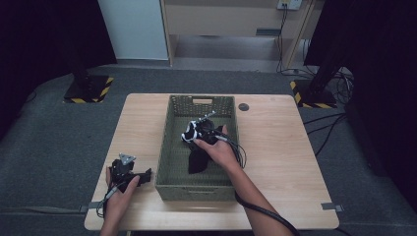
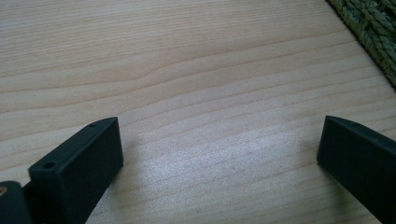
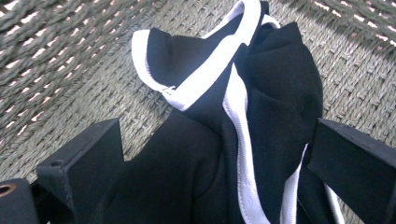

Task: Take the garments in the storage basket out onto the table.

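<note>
**Closing on the cloth inside the basket**

The right gripper point(image 1: 200, 132) sits low in the basket point(image 1: 169, 147), toward its far end, with its jaws spread wide and nothing clamped yet. In the right gripper view the cloth point(image 3: 261, 102), black with white trim, lies bunched between the two jaws, resting on the woven floor. The right-hand jaw touches the fabric's edge; the left-hand jaw stands clear of it, with bare weave in the gap.

To do this grasp well, I judge the gripper should drop a little further so the jaws straddle a thick fold rather than a single layer, then close squarely on the raised ridge where the trim runs. Catching only the trim risks the cloth sliding out on the lift. The jaw tips should stay just off the basket floor, since the open weave could snag them. The cloth's tail trails toward the basket's near end in the high view, so a straight upward lift would clear the wall best.

The left gripper point(image 1: 129, 173) rests on the tabletop point(image 1: 275, 162) near the front-left corner, just beside the basket's left wall. Its jaws are wide apart and empty over bare wood, with the basket's edge point(image 2: 373, 32) showing at the corner of the left gripper view. It could steady the basket if the lift drags it.
</note>
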A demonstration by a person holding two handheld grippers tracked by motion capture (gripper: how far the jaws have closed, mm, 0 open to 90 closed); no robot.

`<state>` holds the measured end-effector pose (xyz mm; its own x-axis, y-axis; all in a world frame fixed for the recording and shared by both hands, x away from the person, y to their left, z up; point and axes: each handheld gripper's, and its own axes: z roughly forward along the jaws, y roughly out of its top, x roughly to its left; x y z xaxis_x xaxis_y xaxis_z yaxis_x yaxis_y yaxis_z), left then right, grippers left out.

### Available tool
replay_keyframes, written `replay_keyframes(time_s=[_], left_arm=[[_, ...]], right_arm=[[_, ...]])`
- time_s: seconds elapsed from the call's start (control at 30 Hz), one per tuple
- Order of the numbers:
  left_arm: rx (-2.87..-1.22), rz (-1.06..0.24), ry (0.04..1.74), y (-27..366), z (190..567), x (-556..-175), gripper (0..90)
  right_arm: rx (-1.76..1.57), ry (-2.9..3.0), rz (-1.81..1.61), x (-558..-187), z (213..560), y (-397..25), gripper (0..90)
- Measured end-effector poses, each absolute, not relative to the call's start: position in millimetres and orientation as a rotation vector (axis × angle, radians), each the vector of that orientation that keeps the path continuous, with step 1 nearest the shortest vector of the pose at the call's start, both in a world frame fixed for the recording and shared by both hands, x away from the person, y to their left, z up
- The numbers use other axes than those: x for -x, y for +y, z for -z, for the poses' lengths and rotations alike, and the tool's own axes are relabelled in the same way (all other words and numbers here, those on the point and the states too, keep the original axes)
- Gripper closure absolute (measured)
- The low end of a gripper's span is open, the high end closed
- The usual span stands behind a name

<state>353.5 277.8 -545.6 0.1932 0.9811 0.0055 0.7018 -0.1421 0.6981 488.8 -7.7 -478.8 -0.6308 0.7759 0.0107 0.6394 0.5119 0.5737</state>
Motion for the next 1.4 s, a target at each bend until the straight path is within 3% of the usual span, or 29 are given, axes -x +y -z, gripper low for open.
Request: replay_keyframes(time_s=[1.4], left_arm=[[-1.912,-0.643,1.567,278,546,-353,0.0]], right_arm=[[-1.219,2.568,-0.676,-503,505,4,1.6]])
